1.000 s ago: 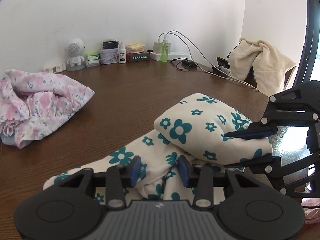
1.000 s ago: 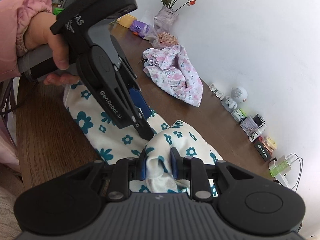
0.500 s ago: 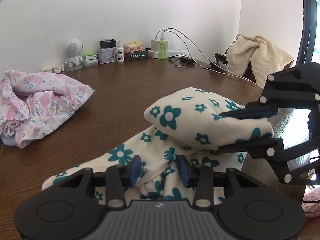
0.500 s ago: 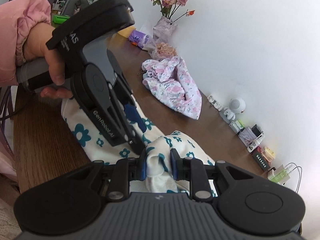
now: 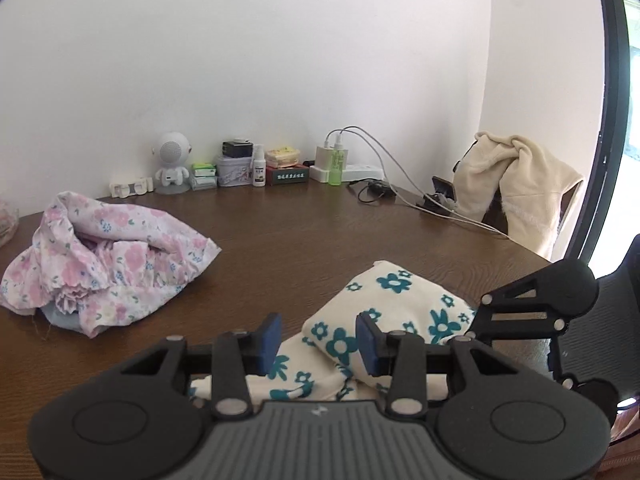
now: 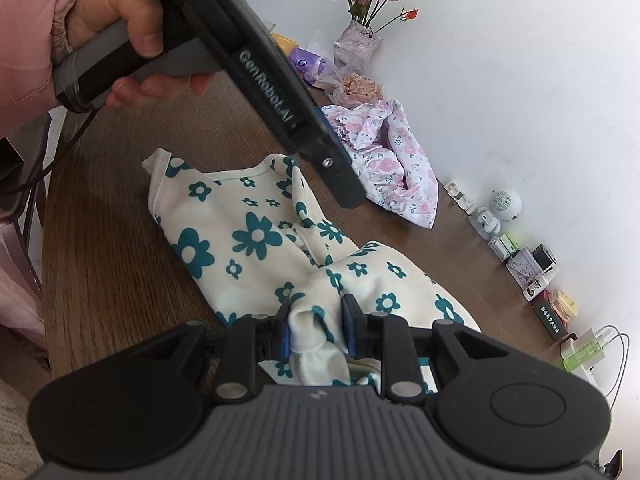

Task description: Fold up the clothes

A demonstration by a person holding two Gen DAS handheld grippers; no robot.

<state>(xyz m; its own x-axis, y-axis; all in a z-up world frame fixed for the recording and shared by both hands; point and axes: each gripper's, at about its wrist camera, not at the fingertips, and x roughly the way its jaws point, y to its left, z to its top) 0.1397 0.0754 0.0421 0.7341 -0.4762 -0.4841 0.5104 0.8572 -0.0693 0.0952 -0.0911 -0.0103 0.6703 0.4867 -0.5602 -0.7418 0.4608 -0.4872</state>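
Both grippers differ: right gripper point(image 6: 314, 330) pinches the flowered garment point(image 6: 256, 236) bunch (long axis toward eleven o'clock), while left gripper point(image 5: 318, 340) hovers wide, empty.

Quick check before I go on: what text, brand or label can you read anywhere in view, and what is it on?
"GenRobot.AI": white lettering on the side of the left gripper.
Dark box by the wall: pale characters, too small to read.
Spray bottle label: too blurred to read.
Nothing else legible.

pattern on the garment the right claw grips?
Cream with teal flowers; clearest in the right wrist view.
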